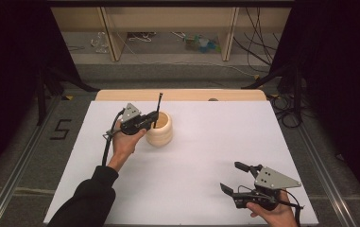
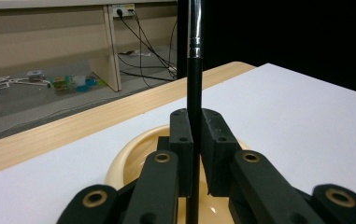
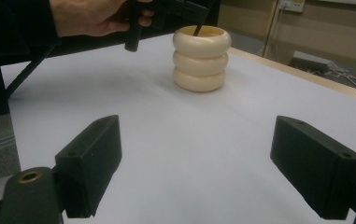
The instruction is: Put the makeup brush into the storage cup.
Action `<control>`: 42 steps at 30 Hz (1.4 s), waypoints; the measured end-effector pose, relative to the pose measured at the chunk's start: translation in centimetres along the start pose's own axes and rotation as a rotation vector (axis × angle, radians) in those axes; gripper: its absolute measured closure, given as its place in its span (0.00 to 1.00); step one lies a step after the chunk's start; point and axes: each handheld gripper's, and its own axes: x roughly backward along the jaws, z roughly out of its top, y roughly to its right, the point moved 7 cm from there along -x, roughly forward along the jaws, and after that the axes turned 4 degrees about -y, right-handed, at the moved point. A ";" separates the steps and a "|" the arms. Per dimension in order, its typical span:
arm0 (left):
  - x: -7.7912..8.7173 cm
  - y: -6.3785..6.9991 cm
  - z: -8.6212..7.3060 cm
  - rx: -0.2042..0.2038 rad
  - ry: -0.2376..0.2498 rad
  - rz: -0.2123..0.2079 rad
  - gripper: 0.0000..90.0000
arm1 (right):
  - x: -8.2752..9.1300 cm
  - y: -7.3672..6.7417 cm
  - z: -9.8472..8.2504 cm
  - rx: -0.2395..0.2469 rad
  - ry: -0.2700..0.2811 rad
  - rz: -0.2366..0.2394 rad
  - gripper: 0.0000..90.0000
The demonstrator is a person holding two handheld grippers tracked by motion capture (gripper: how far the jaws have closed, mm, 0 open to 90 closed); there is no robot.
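Left gripper pinches a thin black rod with a silver band, jaws pressed together on its shaft. The rod stands upright, lower end inside the cream ribbed three-ring holder at the far left of the white table. Judgement: placing step. Keep the rod vertical, lower until its tip seats, then release slowly. Right gripper rests near right, jaws spread and empty, well apart from the holder.

slim black brush upright in cream ribbed holder (three-ringed)
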 end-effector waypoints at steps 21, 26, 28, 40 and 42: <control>-0.2 0.0 -0.5 0.014 -0.021 0.000 0.92 | 0.0 0.0 0.0 -0.001 0.000 -0.007 0.19; -0.3 -0.1 -0.6 -0.007 -0.029 0.002 0.92 | 0.0 0.0 0.0 -0.001 0.000 -0.007 0.19; -0.3 0.0 -0.7 0.002 -0.031 0.002 0.92 | 0.0 0.0 0.0 -0.001 0.001 -0.007 0.19; 0.0 -0.4 -0.4 0.022 -0.009 0.007 0.84 | 0.0 0.0 0.0 -0.001 -0.001 -0.007 0.19; 0.0 -0.5 -0.3 0.013 -0.011 0.006 0.83 | -0.1 0.0 0.0 -0.002 -0.001 -0.006 0.19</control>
